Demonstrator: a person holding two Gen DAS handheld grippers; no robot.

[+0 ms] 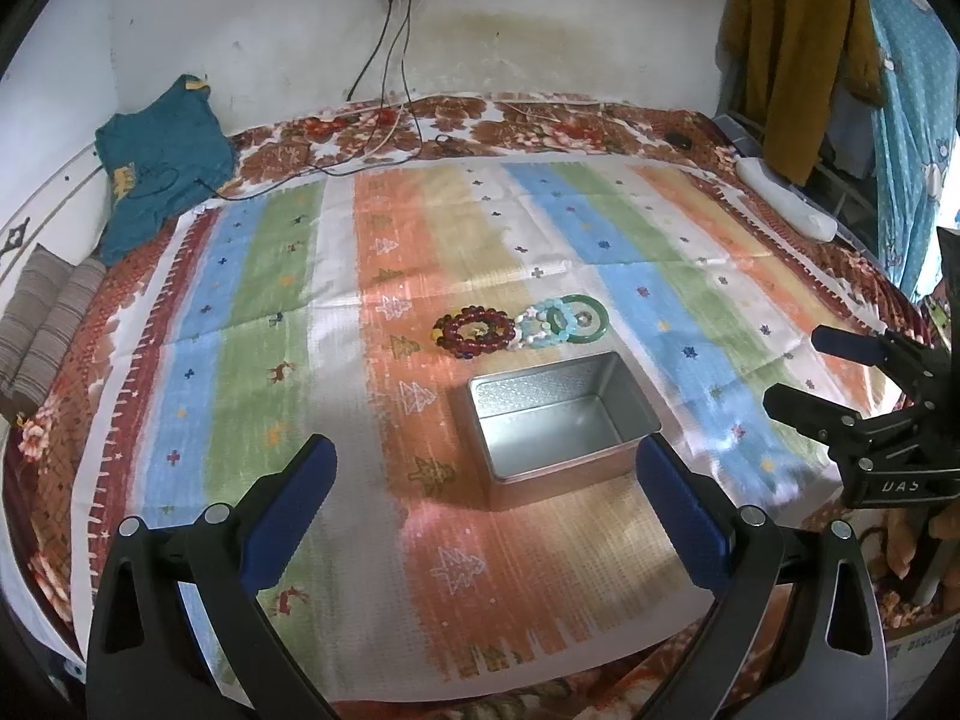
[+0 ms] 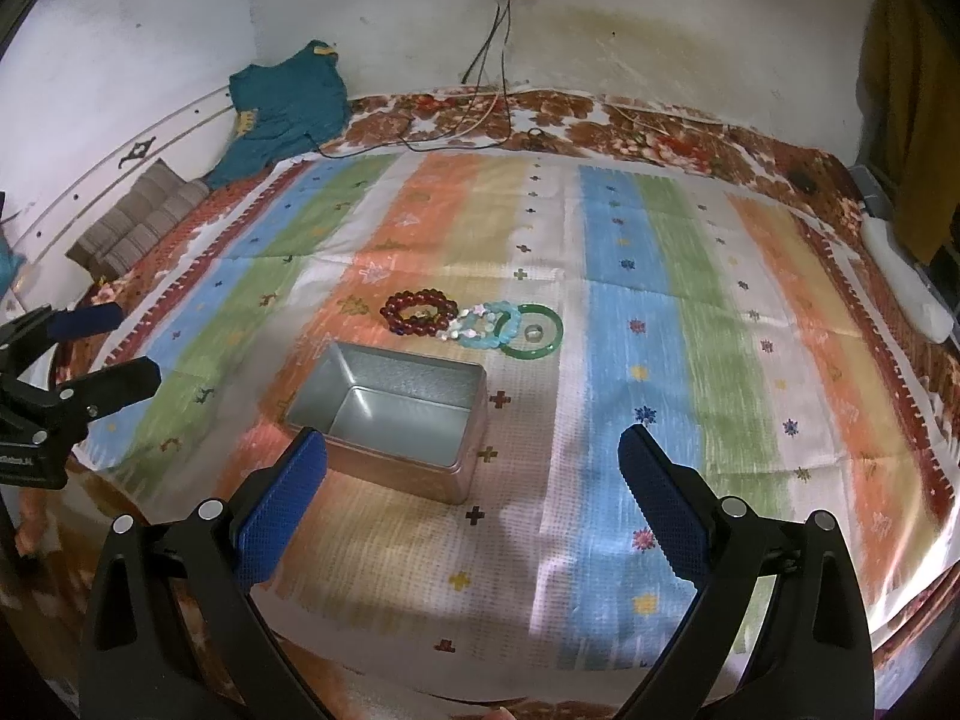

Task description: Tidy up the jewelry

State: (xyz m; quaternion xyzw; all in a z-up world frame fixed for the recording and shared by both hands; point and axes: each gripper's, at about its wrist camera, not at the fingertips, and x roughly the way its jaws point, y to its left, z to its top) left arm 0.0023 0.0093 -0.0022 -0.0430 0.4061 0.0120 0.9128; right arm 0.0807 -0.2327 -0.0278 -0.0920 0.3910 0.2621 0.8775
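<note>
An empty silver tin box (image 1: 561, 420) (image 2: 390, 414) sits on the striped cloth. Just beyond it lies a row of jewelry: a dark red bead bracelet (image 1: 476, 330) (image 2: 420, 312), a pale blue and white bead bracelet (image 1: 543, 324) (image 2: 486, 327), and a green bangle (image 1: 581, 317) (image 2: 533, 333) with a small ring (image 2: 533, 333) inside it. My left gripper (image 1: 486, 468) is open and empty, hovering near the box's front. My right gripper (image 2: 474, 462) is open and empty, to the right of the box; it also shows in the left wrist view (image 1: 798, 372).
The striped cloth (image 1: 240, 330) covers a floral bedspread (image 1: 540, 126). A teal garment (image 1: 162, 162) and a striped cushion (image 1: 48, 324) lie at the far left. Black cables (image 1: 396, 72) hang from a wall socket. Clothes (image 1: 798, 48) hang at the right, above a white object (image 1: 786, 198).
</note>
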